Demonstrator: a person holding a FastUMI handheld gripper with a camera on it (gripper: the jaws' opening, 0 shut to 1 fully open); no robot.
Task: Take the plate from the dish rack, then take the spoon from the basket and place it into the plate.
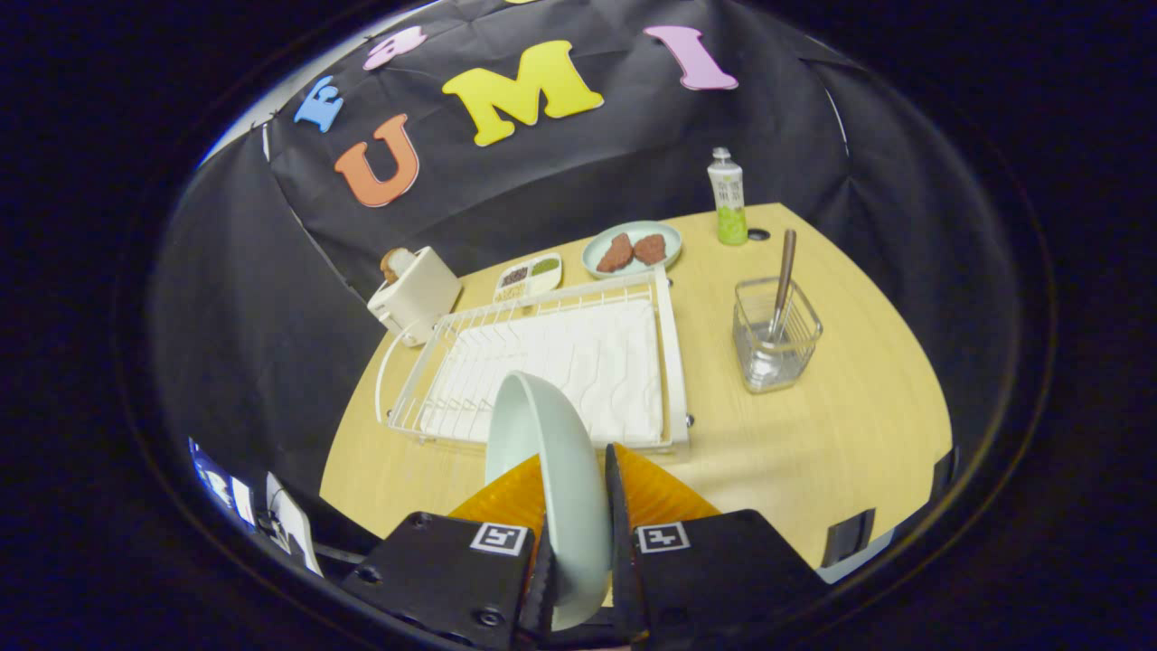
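A: How will that pale green round ceramic plate (551, 470) handle?

B: My guess is stiff, glazed and slick, and breakable if it drops. It stands on edge between the fingers, so the rim is the only sensible place to take hold — low on the rim, where the pads reach both faces.

A: And the gripper (578, 506)?

B: Narrowed right down onto the plate, one finger against each face. It carries the plate just in front of the white wire dish rack (551, 362), above the light wooden table (850, 434).

A: The spoon?

B: The metal spoon with a brownish handle (783, 282) stands upright in the small clear mesh basket (776, 348), to the right of the rack and well apart from the fingers. I judge the plate must be laid flat on the table first — gently, given the thin grip.
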